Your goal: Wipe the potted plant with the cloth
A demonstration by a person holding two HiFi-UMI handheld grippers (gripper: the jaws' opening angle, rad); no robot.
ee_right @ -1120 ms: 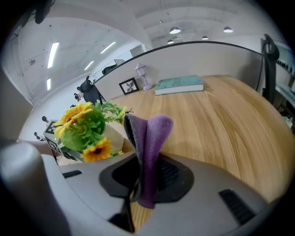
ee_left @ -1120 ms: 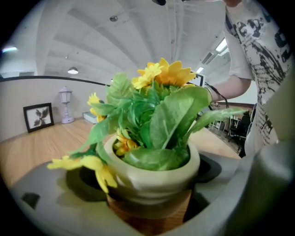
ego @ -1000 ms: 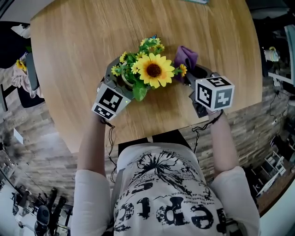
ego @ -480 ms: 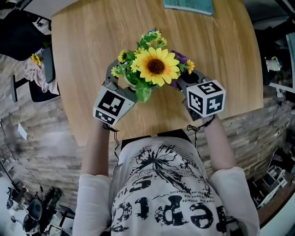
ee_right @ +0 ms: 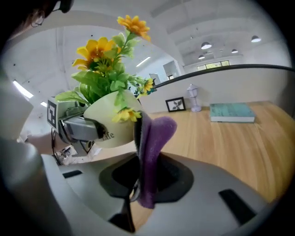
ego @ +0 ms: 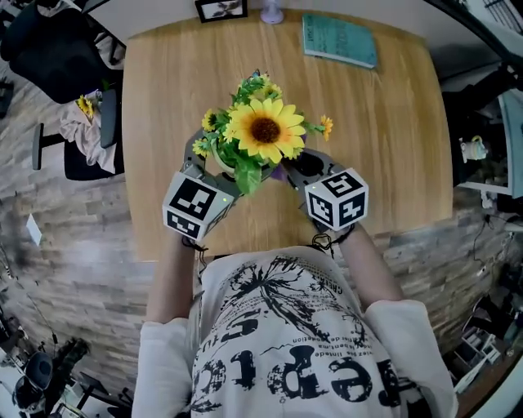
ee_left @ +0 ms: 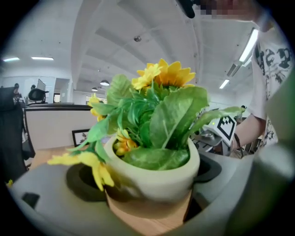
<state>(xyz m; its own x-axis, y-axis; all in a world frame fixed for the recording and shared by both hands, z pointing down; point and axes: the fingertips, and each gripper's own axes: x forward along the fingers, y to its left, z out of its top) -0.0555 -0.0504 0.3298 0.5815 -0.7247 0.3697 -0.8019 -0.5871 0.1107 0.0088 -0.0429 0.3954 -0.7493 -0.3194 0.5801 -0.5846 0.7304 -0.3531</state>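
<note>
Two grey hand-held grippers meet at one potted plant (ego: 245,163), green leaves and yellow flowers in a cream round pot (ee_left: 156,175), near the front edge of the pale wooden bench (ego: 392,147). One big sunflower (ego: 264,131) tops it, with several small yellow blooms round it.

The left gripper (ego: 212,163) has its fingers (ee_left: 41,203) closed on the pot, one on each side of its wall. The right gripper view shows the pot tilted in that hold. The right gripper (ee_right: 146,189) has its fingers nipped together on one soft purple cloth (ee_right: 154,138), which stands up from them in a fold. The fold's edge lies against the side of the pot, just beneath a small bloom.

At the bench's far edge are one flat teal book (ego: 339,41), one black-framed picture (ego: 221,10) and one small white lamp-shaped ornament (ee_right: 192,97), all well apart from the plant.

In the head view the pot is almost wholly hidden under the flowers, and only a sliver of the cloth shows beside the leaves. The black-framed picture is cut off by the top edge there. Dark lettering on the pot is partly covered by the left gripper and cannot be read whole. Whether the pot's base rests on the bench I cannot tell.
</note>
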